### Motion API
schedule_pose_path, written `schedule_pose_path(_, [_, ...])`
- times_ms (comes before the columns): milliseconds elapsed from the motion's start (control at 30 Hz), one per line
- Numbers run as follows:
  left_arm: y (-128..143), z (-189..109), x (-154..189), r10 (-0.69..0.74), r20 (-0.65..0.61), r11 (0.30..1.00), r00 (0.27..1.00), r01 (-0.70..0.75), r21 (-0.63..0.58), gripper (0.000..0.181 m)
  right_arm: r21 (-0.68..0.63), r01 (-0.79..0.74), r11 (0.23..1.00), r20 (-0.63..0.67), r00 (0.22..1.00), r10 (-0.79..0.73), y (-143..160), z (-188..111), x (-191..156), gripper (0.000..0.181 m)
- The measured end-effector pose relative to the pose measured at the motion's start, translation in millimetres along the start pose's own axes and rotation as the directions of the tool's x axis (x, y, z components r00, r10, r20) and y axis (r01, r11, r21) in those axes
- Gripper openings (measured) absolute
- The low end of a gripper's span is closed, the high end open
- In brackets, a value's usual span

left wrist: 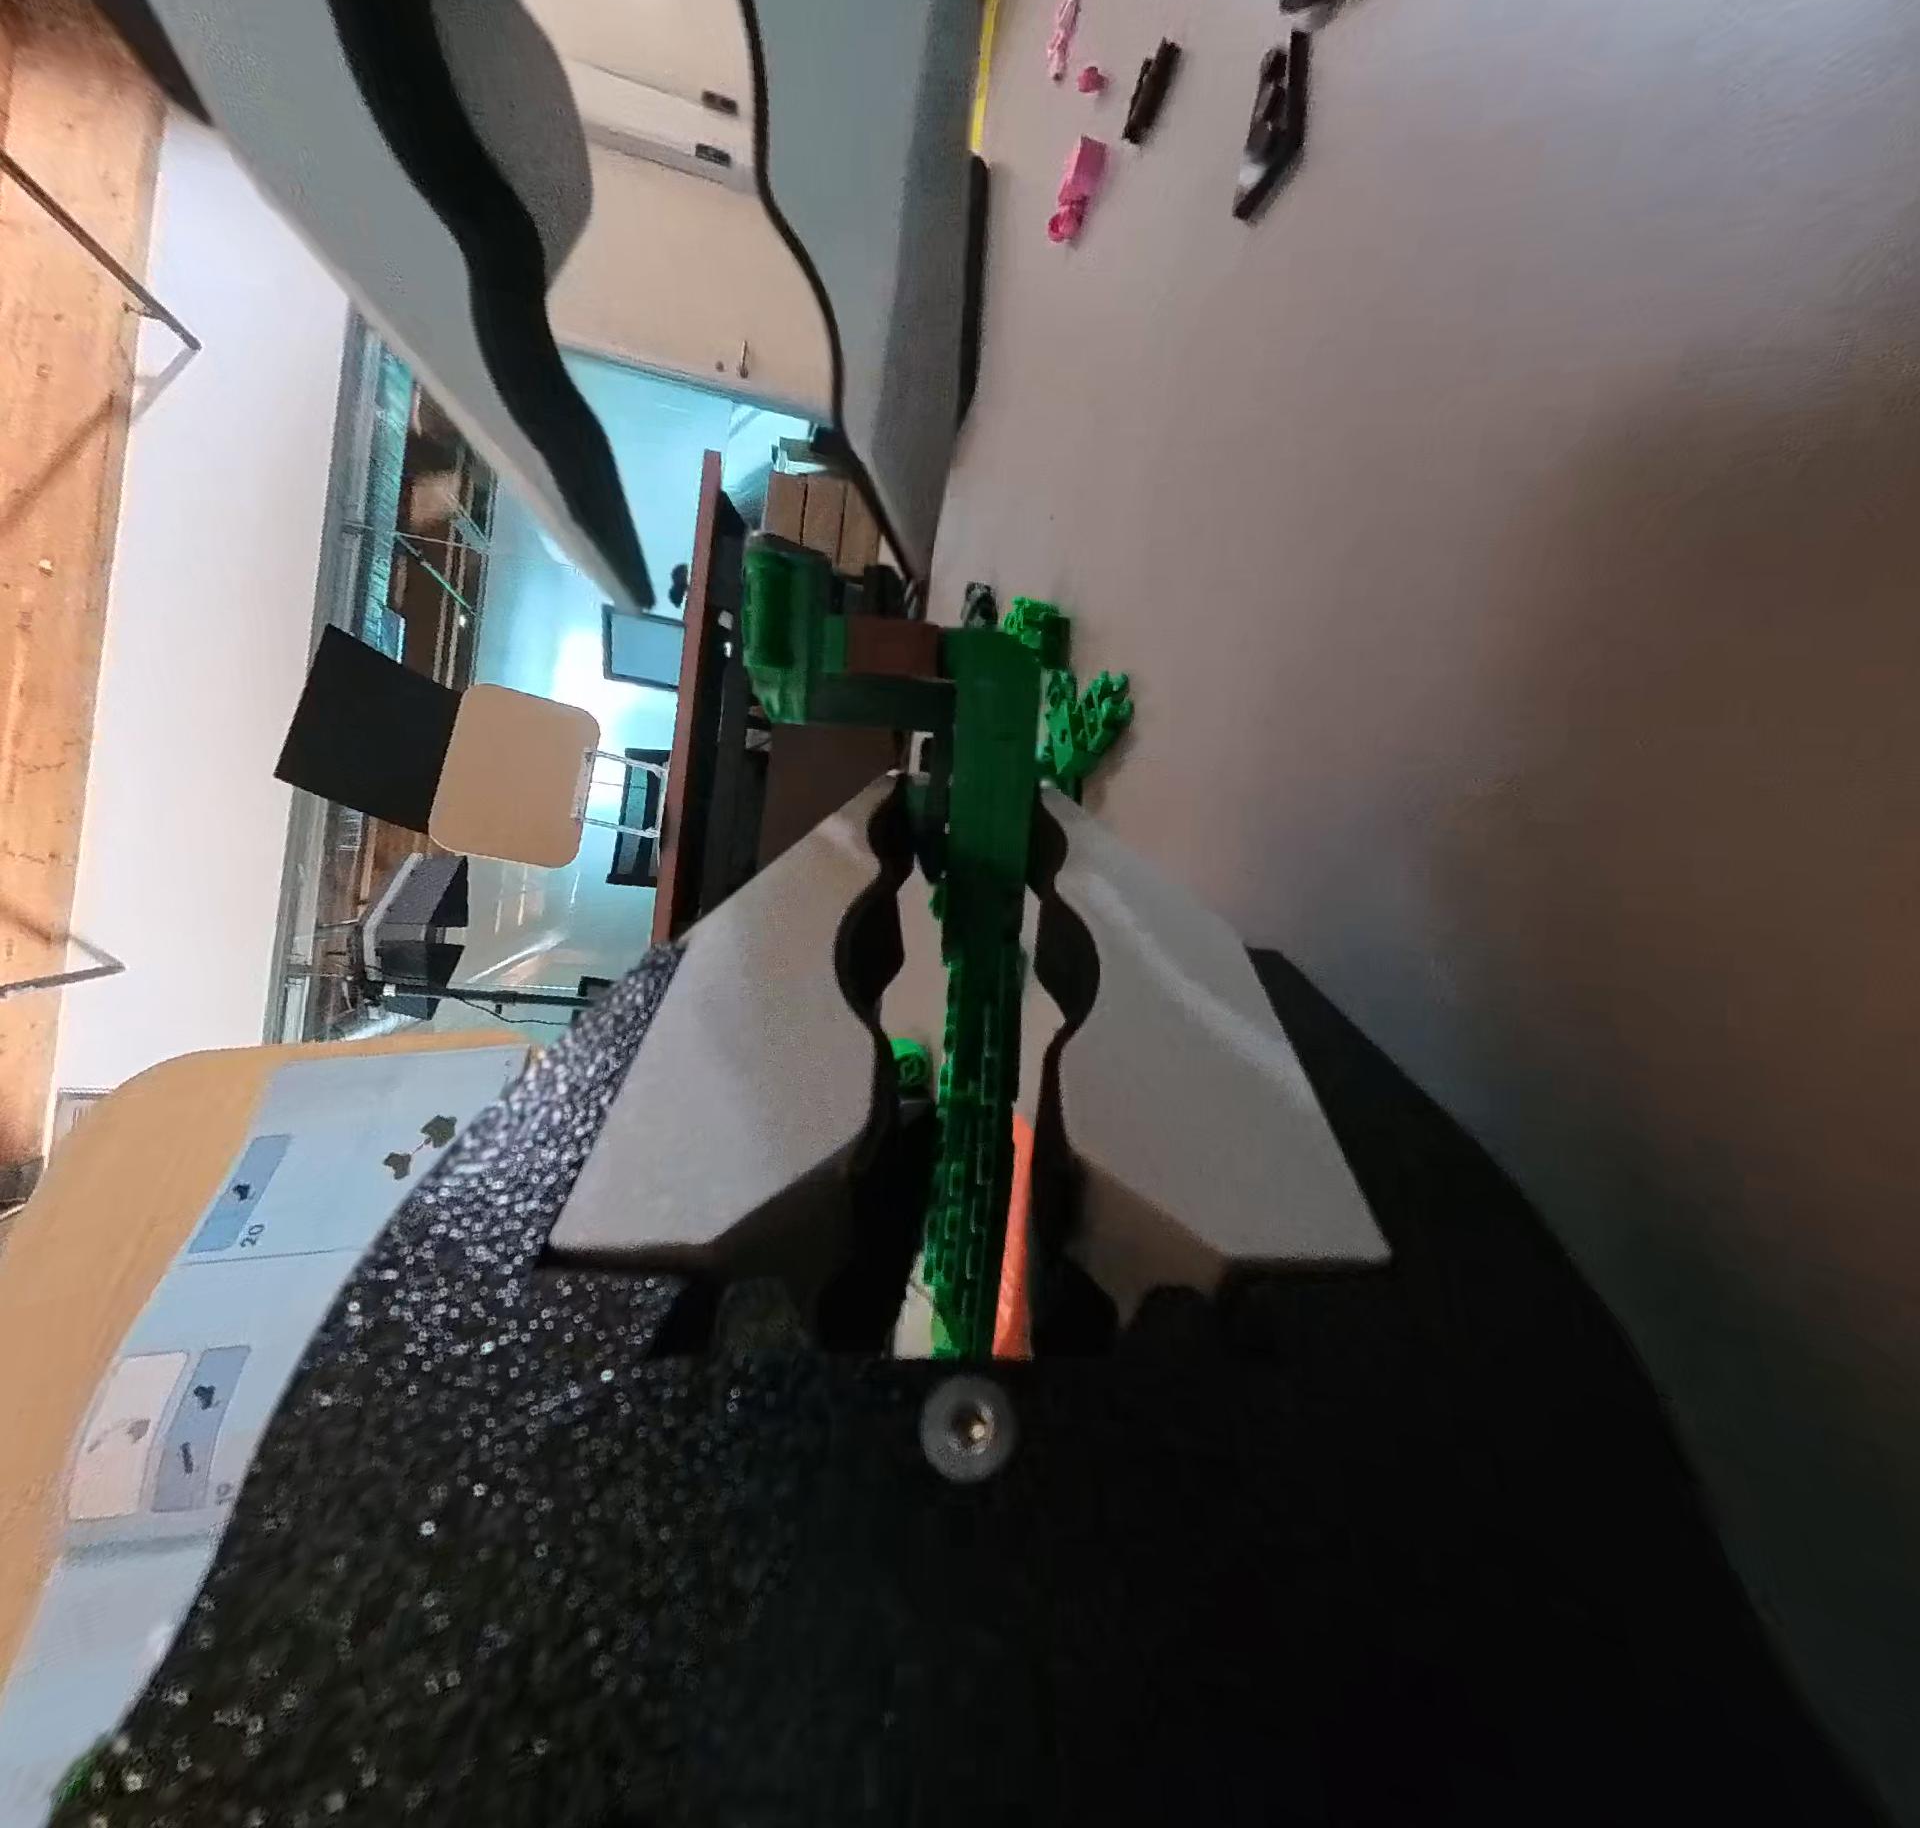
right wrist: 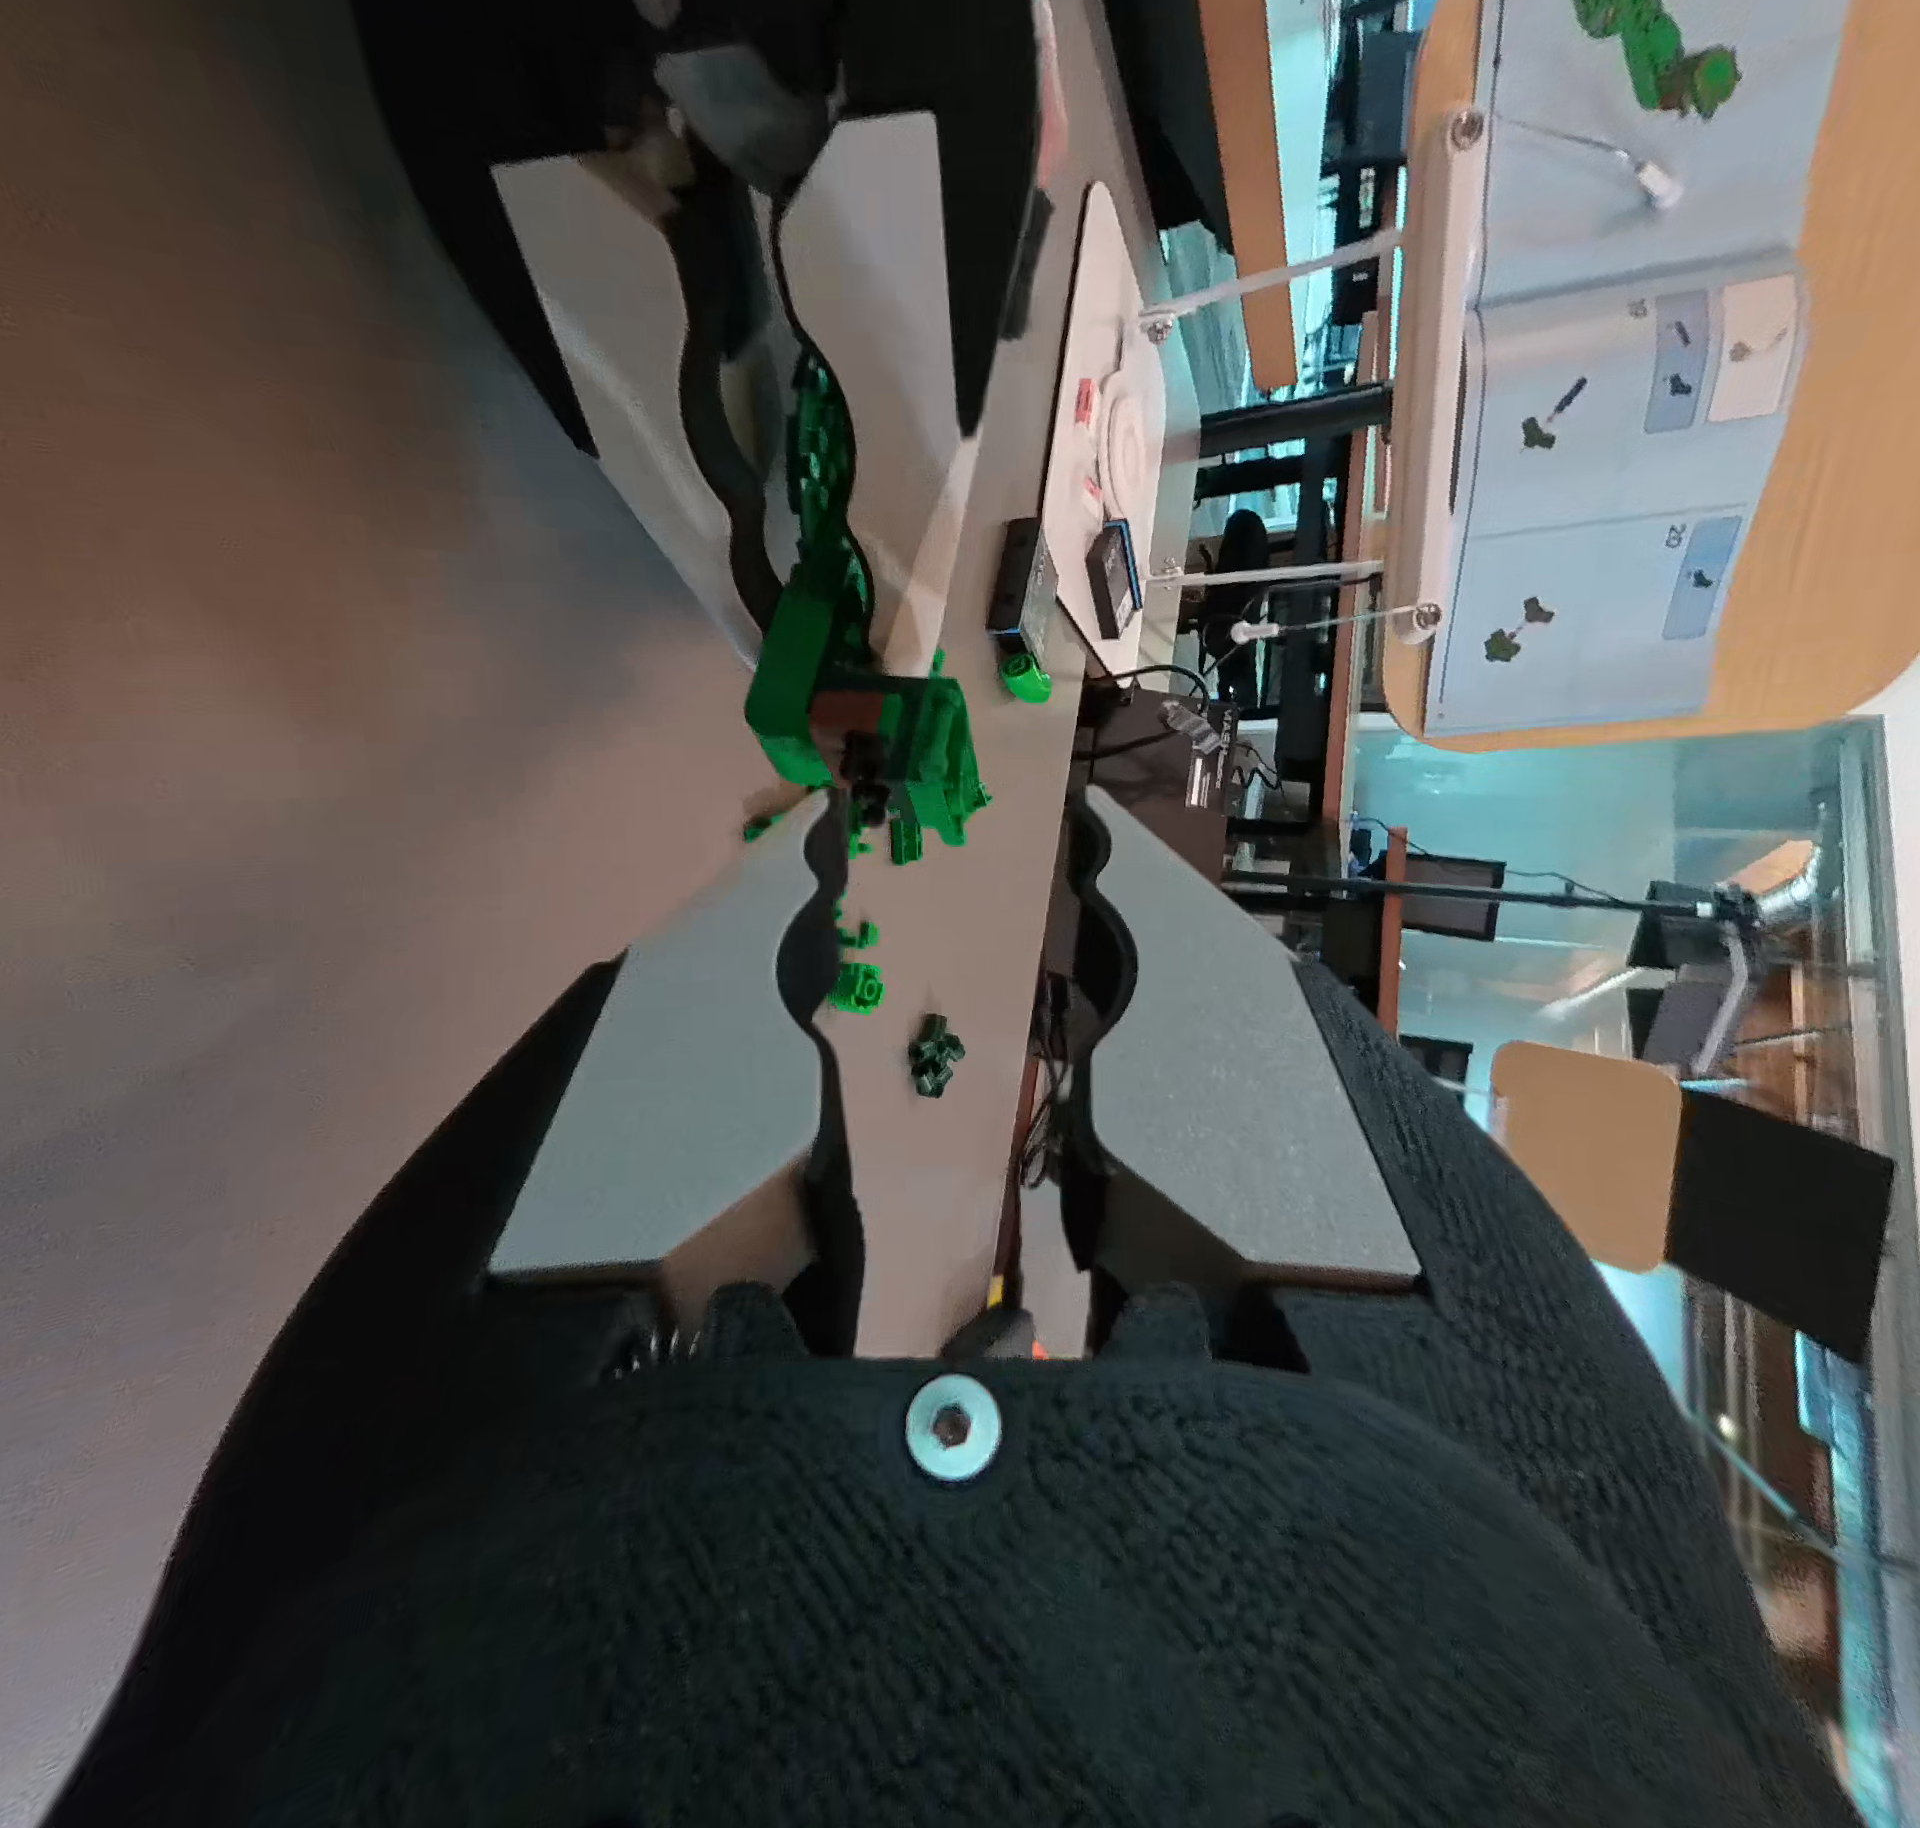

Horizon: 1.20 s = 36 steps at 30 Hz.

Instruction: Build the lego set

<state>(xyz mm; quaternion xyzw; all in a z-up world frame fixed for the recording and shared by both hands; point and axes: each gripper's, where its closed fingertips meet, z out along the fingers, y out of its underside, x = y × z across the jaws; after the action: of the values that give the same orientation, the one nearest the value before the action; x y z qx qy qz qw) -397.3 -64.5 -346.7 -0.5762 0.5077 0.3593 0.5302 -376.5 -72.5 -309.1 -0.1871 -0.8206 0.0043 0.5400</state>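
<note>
My left gripper is shut on a partly built green lego model. The model's long green plate runs between the fingers, with a brown block and a green block at its far end. The right wrist view shows the same model held by the left gripper, just above the table. My right gripper is open and empty, with its fingertips close to the model's far end. Its fingers also fill the top of the left wrist view.
Loose green pieces, a dark green piece and a round green piece lie on the table. Pink pieces and dark pieces lie farther off. An open instruction booklet stands on a holder past the table edge. Some 5 cm of space lies between my two pairs of fingers.
</note>
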Motion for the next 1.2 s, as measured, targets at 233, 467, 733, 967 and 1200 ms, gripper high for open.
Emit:
schedule_pose_path(233, [-5.1,-1.8,2.7,0.02,-0.007,1.0,1.0,-0.02,0.023,0.018,-0.001,0.11,0.994,0.039,0.993,-0.11,-3.8,2.5,-13.3,0.023])
schedule_pose_path(467, [1.6,-1.3,3.4,0.013,-0.019,1.0,1.0,-0.013,0.001,0.018,-0.061,0.127,0.99,0.008,0.992,-0.127,-2.9,8.6,-12.1,0.022])
schedule_pose_path(733, [10.2,-1.5,-9.3,-0.008,0.044,1.0,0.999,0.009,-0.03,0.018,0.094,-0.216,0.972,-0.092,0.97,0.224,-23.0,-19.3,23.1,0.052])
schedule_pose_path(967, [16.5,-6.5,-23.2,0.011,0.133,0.998,0.991,-0.002,-0.068,0.019,0.573,-0.593,0.565,-0.173,0.587,0.791,-68.9,-68.2,56.6,0.039])
schedule_pose_path(1200, [40.1,-23.5,-28.1,0.092,0.187,0.972,0.978,-0.048,-0.23,0.018,0.674,-0.571,0.469,-0.273,0.398,0.876,-55.2,-49.1,52.2,0.039])
